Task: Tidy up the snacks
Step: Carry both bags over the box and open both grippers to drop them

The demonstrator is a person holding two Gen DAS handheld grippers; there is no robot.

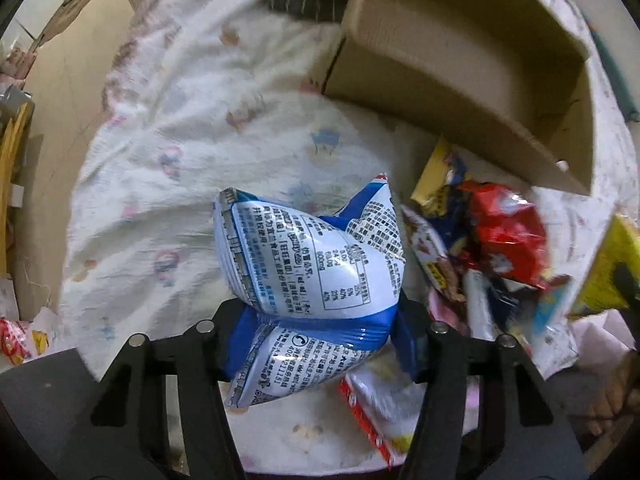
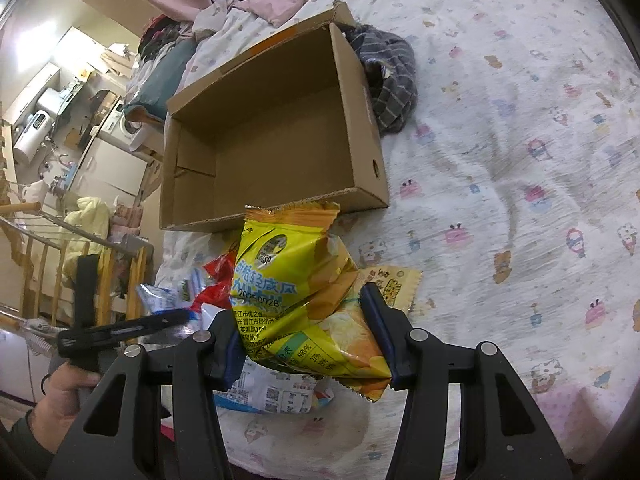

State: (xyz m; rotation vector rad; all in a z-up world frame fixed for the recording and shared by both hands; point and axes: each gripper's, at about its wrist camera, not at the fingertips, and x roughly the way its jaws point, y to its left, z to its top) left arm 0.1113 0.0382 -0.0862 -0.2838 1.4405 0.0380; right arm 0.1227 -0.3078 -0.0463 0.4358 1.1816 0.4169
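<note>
My left gripper (image 1: 320, 320) is shut on a puffy blue-and-white snack bag (image 1: 312, 256), pinching it at the waist just above the bed sheet. To its right lies a pile of snack packets (image 1: 492, 248), red, yellow and blue. An open cardboard box (image 1: 460, 80) lies beyond the pile; its inside (image 2: 280, 148) looks bare in the right wrist view. My right gripper (image 2: 304, 320) is shut on a crumpled yellow chip bag (image 2: 296, 288), held up in front of the box's near wall. That yellow bag (image 1: 612, 264) shows at the right edge of the left wrist view.
The cartoon-print bed sheet (image 2: 520, 160) spreads wide to the right of the box. A grey striped cloth (image 2: 388, 80) lies against the box's far right side. A flat yellow cartoon packet (image 2: 392, 284) lies under the chip bag. A wooden bed rail (image 2: 60, 264) and a person's hand (image 2: 64, 392) are at left.
</note>
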